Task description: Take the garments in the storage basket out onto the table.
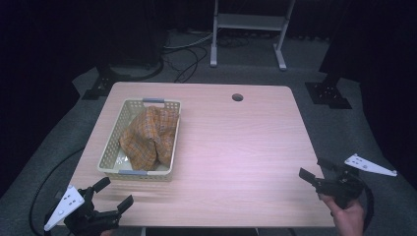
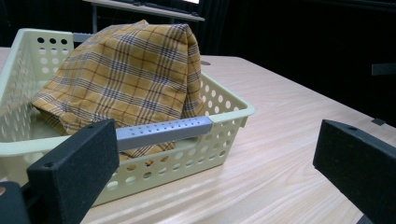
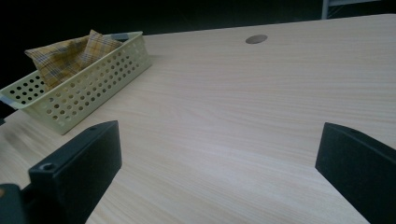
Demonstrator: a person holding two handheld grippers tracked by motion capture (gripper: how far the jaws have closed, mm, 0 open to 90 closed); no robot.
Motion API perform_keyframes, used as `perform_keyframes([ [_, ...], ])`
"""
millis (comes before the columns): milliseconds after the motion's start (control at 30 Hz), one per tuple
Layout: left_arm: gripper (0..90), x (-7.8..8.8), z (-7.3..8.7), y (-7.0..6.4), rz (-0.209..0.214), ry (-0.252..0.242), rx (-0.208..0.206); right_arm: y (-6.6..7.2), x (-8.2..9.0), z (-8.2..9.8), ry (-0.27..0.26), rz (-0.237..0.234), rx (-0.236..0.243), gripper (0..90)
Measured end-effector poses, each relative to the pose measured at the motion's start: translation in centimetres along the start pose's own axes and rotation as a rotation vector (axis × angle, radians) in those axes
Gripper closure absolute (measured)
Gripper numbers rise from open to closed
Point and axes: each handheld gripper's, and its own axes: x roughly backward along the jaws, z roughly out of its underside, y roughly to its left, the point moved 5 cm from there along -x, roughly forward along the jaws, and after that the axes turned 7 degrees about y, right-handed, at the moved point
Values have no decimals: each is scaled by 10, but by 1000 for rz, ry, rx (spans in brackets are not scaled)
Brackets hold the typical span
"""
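While both grippers hang at the near edge of the table, nothing is held.
Cloth: a yellow plaid cloth (image 1: 149,136) lies bunched in the basket, heaped above the rim and leaning toward the far end.
Basket: a pale perforated basket (image 1: 109,150) sits on the left half of the table (image 1: 236,147), a grey handle at each short end; the near handle (image 2: 163,132) faces the left gripper.
Left gripper: the left gripper (image 1: 117,194) hovers at the near left corner, just short of the basket, jaws spread wide and empty, apart from cloth and basket.
Right gripper: the right gripper (image 1: 316,169), in a hand (image 1: 348,216) at the near right edge, is well apart from the basket, jaws spread wide over bare wood.
Tabletop: a round hole (image 1: 237,97) marks the far side.
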Motion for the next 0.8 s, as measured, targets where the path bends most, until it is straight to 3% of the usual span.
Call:
perform_keyframes([
  [533, 2, 1, -2, -2, 16, -10, -2, 21, -31, -6, 51, -91, 25, 2],
  [800, 2, 0, -2, -5, 18, -9, -8, 29, -43, -10, 57, -105, 39, 2],
])
